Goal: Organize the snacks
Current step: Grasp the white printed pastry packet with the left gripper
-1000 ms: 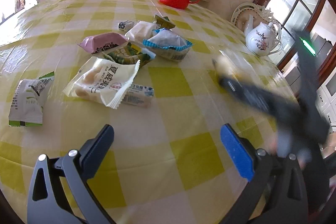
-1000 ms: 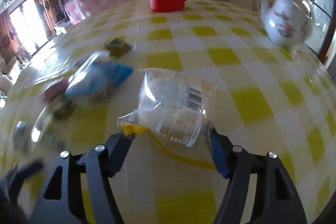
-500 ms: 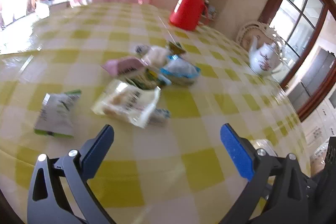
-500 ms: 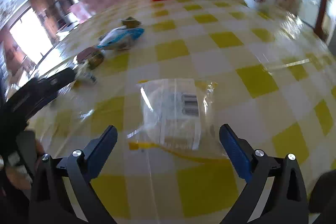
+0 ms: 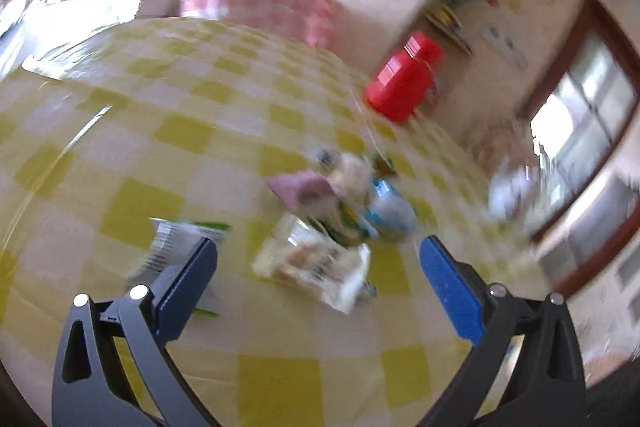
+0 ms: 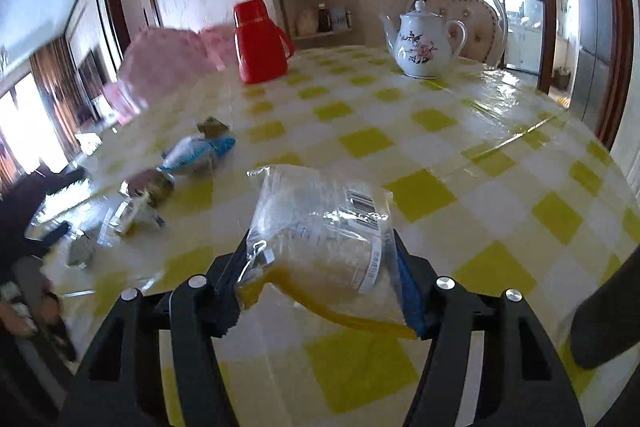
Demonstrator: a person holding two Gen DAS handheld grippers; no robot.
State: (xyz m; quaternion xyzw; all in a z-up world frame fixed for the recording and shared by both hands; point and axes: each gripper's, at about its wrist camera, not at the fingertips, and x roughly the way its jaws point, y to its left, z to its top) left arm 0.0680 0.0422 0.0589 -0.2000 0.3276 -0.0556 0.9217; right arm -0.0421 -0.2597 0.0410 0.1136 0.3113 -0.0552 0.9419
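Note:
My right gripper (image 6: 320, 263) is shut on a clear snack bag (image 6: 320, 215) with a barcode and a yellow edge, held above the yellow checked table (image 6: 420, 151). My left gripper (image 5: 318, 263) is open and empty above the table (image 5: 160, 131), behind a loose pile of snacks. The pile holds a white packet (image 5: 316, 263), a pink packet (image 5: 300, 185), a blue-edged packet (image 5: 390, 207) and a green-and-white packet (image 5: 180, 239) at the left. The left wrist view is blurred. The blue-edged packet (image 6: 200, 155) and a small green packet (image 6: 212, 127) also show in the right wrist view.
A red thermos (image 6: 258, 43) and a white flowered teapot (image 6: 424, 45) stand at the table's far side. The thermos (image 5: 402, 81) also shows in the left wrist view. A pink checked cushion (image 6: 160, 63) lies at the far left. A white chair back (image 6: 476, 11) stands behind the teapot.
My right gripper has closed on the clear snack bag and lifted it off the table. My left gripper has pulled back and tilted, so the snack pile sits farther away.

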